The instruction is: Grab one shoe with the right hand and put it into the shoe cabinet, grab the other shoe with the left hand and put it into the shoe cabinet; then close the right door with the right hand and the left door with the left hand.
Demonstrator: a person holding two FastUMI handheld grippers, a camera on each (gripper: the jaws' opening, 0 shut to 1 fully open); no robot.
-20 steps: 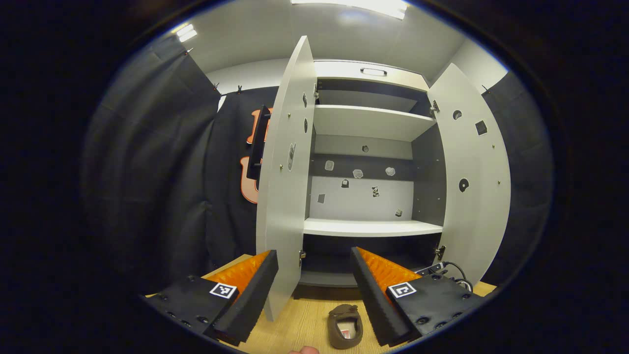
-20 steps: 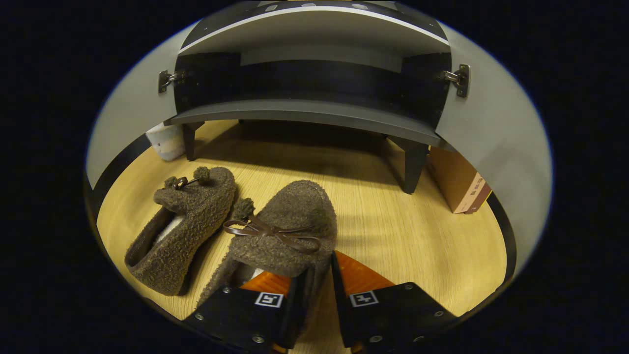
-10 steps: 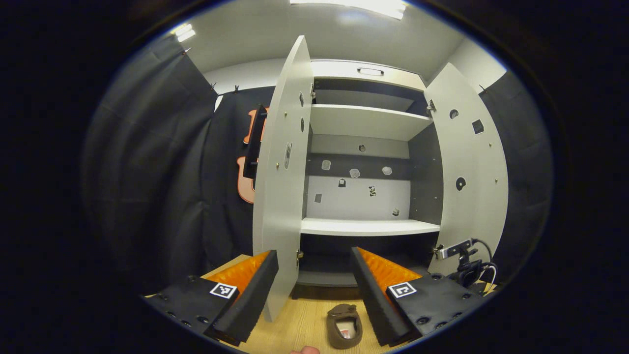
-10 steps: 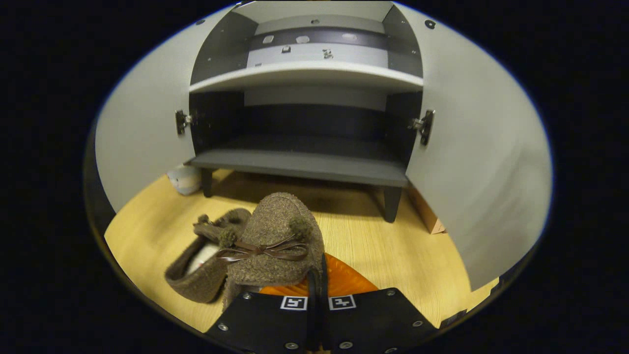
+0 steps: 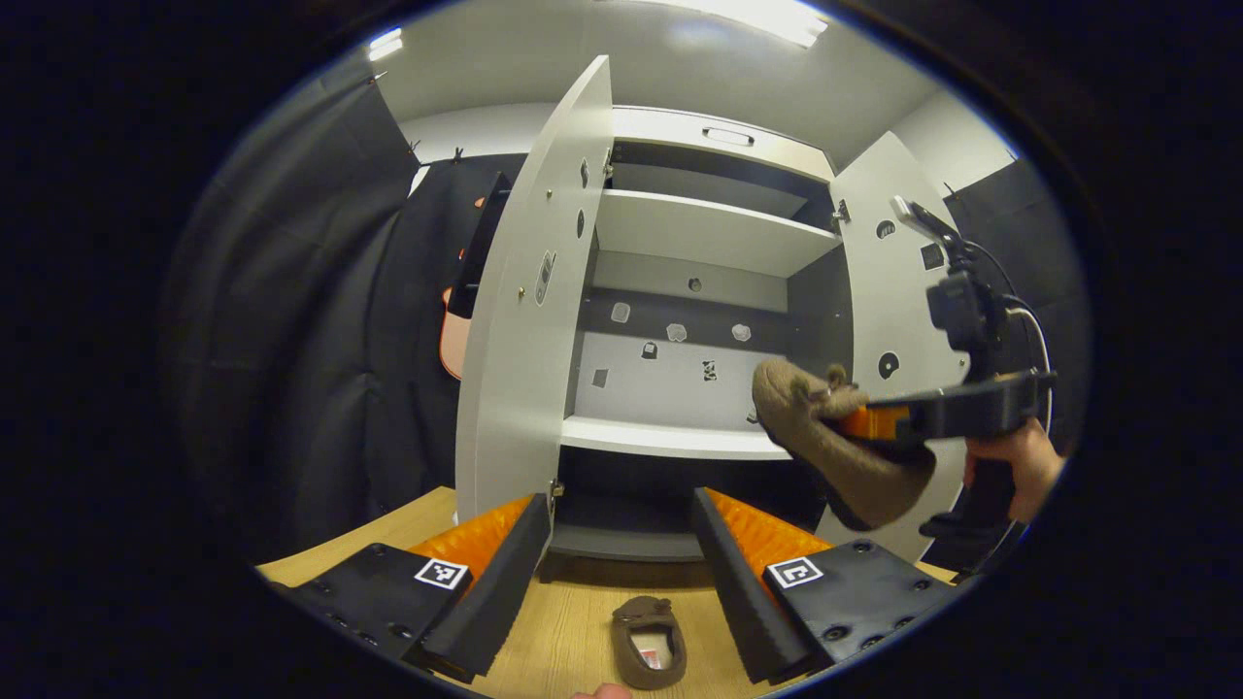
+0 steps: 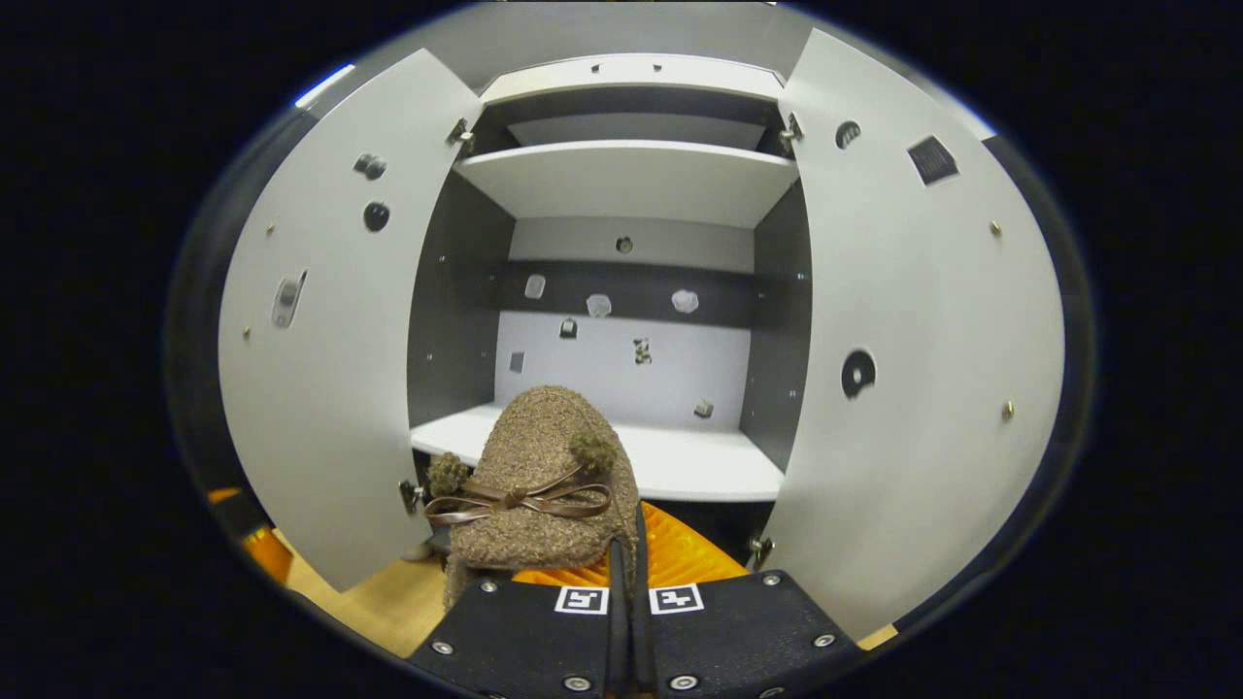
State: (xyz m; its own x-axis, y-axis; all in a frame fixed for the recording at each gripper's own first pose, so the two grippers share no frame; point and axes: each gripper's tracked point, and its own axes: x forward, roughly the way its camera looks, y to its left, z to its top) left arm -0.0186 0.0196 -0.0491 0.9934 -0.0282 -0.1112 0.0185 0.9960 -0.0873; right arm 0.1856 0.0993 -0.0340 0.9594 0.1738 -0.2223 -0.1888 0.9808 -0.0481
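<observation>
A fuzzy brown shoe [image 6: 539, 466] with a bow hangs in the air, and my right gripper [image 6: 626, 544] is shut on its side wall. It is in front of the open shoe cabinet, level with the white middle shelf [image 6: 680, 456]. In the left gripper view the lifted shoe [image 5: 825, 437] and the right gripper [image 5: 879, 422] show at the right, held by a hand [image 5: 1015, 466]. The other shoe [image 5: 649, 643] lies on the wooden floor below my left gripper [image 5: 621, 505], which is open and holds nothing.
Both cabinet doors stand wide open: the left door [image 6: 330, 320] and the right door [image 6: 913, 340]. An upper shelf [image 6: 631, 180] and a dark bottom shelf [image 5: 621, 539] are bare. Black cloth [image 5: 320, 340] hangs to the left of the cabinet.
My right gripper closed on the shoe and lifted it from the floor up to the middle shelf's height. The left gripper stayed open and barely shifted.
</observation>
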